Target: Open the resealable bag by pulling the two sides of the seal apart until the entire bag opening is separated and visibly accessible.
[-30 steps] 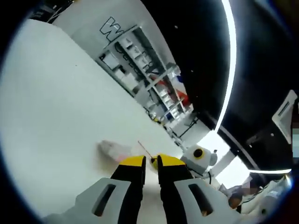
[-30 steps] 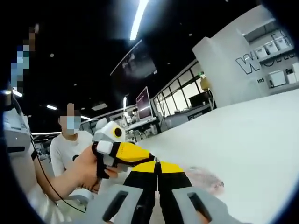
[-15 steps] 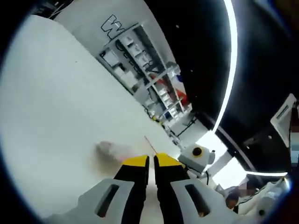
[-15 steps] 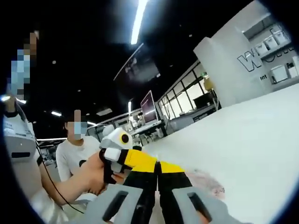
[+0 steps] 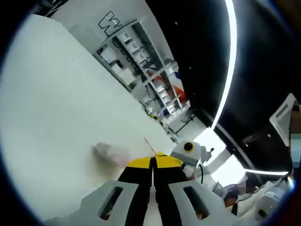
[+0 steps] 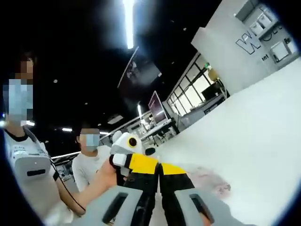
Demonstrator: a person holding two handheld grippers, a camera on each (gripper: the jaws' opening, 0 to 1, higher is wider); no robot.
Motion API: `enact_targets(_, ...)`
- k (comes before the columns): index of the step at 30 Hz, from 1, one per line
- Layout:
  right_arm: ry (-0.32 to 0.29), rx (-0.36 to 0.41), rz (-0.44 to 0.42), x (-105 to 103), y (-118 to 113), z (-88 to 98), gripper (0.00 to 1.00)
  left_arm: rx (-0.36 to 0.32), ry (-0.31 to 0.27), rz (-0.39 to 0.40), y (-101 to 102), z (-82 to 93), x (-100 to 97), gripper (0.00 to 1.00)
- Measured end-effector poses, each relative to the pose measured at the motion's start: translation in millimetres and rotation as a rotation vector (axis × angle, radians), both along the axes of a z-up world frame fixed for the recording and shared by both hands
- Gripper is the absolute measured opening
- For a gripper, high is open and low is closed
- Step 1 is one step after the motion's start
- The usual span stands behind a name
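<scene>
Holding both claws closed, I had the left gripper (image 5: 153, 162) and the right gripper (image 6: 159, 168) tip to tip, jaws together; each looked pinched on one side of the seal, though the film between the tips was too thin to confirm. In the right gripper view the left gripper (image 6: 134, 162) came in from the left, touching mine. The resealable bag (image 6: 209, 181), clear with pinkish contents, lay just beyond the tips, seemingly against the white worktop (image 5: 56, 108), away from its far edge. To do the step well, I judged a steady, opposed pull was needed; grip kept firm; any jerk risked slipping off the lip.
</scene>
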State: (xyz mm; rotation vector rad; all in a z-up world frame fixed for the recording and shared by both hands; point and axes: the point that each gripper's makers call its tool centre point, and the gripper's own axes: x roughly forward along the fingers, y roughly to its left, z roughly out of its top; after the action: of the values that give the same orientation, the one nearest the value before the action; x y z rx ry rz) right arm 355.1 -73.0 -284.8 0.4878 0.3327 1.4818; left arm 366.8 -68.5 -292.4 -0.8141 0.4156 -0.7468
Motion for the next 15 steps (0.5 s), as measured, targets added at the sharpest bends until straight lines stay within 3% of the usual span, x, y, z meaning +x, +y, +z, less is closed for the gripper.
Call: enact_targets(15, 0.002, -0.047, 0.017, -0.5, -0.6, -6.3, 0.0, 0.025, 0.005, 0.016, 7.8, -3.0, 2.4, 0.01)
